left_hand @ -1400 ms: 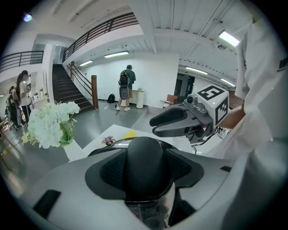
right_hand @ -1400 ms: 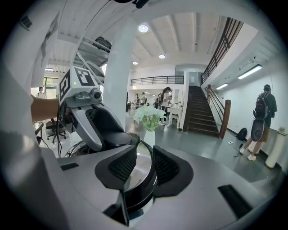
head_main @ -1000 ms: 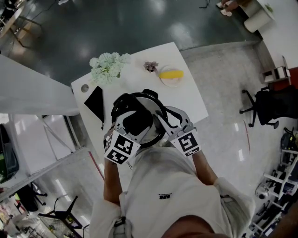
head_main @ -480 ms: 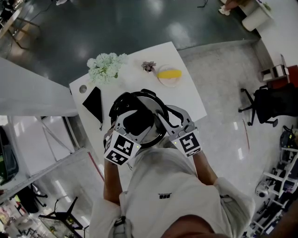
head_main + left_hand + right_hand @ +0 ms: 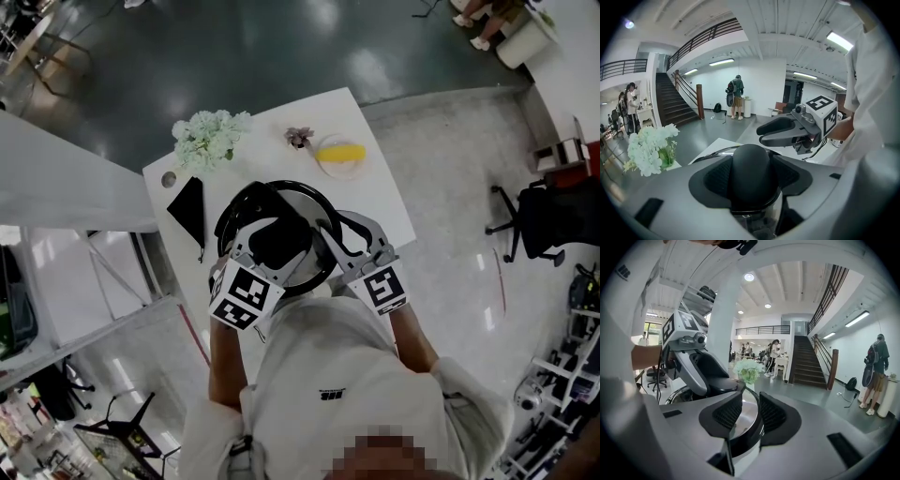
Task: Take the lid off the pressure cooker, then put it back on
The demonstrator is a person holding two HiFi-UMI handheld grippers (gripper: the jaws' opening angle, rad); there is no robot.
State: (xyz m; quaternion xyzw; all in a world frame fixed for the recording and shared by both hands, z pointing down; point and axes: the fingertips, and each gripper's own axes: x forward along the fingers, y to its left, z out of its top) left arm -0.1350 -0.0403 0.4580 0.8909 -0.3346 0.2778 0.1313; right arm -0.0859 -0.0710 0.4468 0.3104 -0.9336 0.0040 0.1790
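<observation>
The pressure cooker's steel lid (image 5: pixel 305 202) with its dark rim sits at the near edge of the white table (image 5: pixel 375 192). My left gripper (image 5: pixel 270 236) comes in from the near left. In the left gripper view it (image 5: pixel 751 180) is shut on the lid's black knob (image 5: pixel 751 164), which fills the gap between the jaws. My right gripper (image 5: pixel 328 239) comes from the near right. In the right gripper view it (image 5: pixel 750 411) is shut on the lid's rim (image 5: pixel 747 420). The pot beneath is hidden by the lid and grippers.
On the table's far side stand white flowers (image 5: pixel 208 136), a small pink sprig (image 5: pixel 300 136) and a plate with a yellow thing (image 5: pixel 342 155). A black pouch (image 5: pixel 190 211) lies left of the cooker. An office chair (image 5: pixel 553 216) stands on the floor at right.
Both grippers and the lid between them have shifted a little farther onto the table. Both grips look the same as before.
</observation>
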